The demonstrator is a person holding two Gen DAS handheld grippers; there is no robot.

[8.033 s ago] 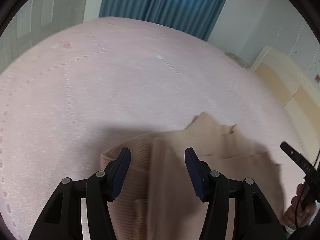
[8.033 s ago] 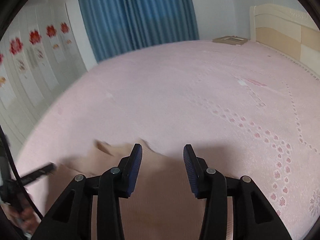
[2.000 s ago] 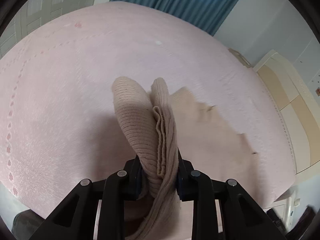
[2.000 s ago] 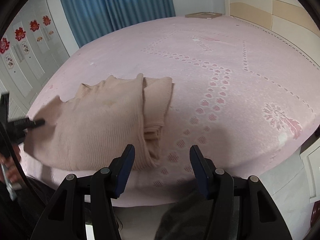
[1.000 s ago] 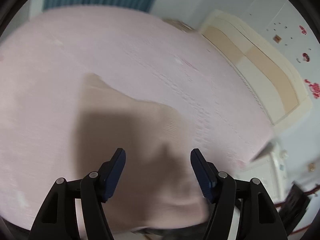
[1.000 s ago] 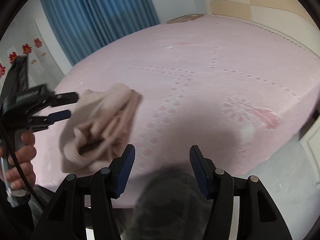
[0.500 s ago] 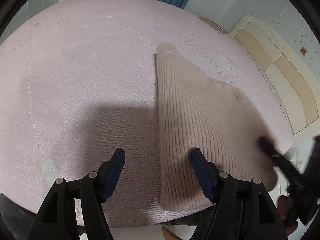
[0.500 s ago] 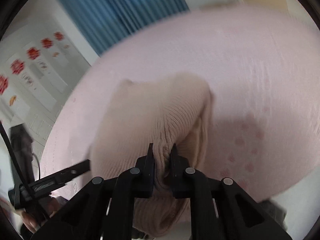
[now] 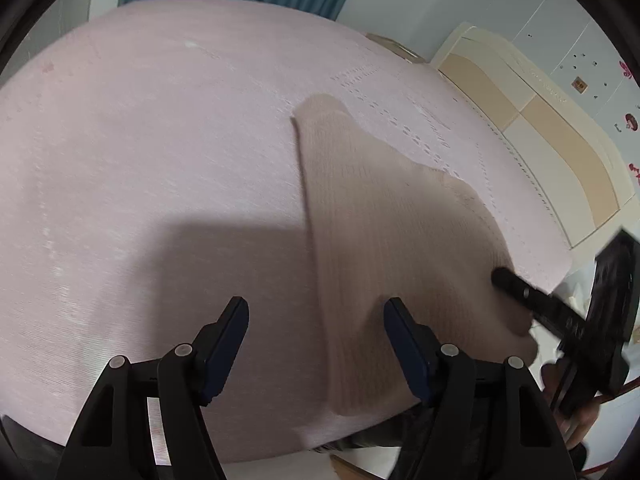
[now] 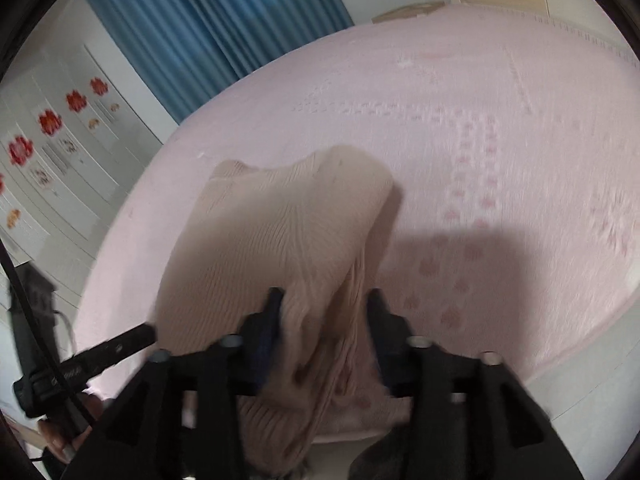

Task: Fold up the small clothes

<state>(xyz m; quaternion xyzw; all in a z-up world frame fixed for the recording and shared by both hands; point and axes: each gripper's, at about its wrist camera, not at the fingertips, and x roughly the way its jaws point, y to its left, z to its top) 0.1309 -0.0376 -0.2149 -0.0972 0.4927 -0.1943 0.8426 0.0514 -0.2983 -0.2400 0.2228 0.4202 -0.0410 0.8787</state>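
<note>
A beige ribbed knit sweater (image 9: 384, 240) lies folded into a long strip on the pink bed near its front edge. My left gripper (image 9: 316, 320) is open and empty, just left of the sweater's near end. In the right wrist view the sweater (image 10: 280, 232) lies between the fingers of my right gripper (image 10: 324, 312). Its jaws stand apart, with cloth bunched between them, blurred by motion. The right gripper also shows in the left wrist view (image 9: 532, 300) at the sweater's right edge. The left gripper's finger shows in the right wrist view (image 10: 116, 348).
The pink patterned bedspread (image 9: 160, 140) covers the bed. A cream headboard (image 9: 540, 120) stands at the right, blue curtains (image 10: 216, 24) behind. The bed's front edge (image 9: 280, 452) drops off just under the grippers.
My right gripper was shut on the sweater's fold half a second ago; its jaws have now opened and the cloth sags between them. My left gripper has stayed open beside the sweater.
</note>
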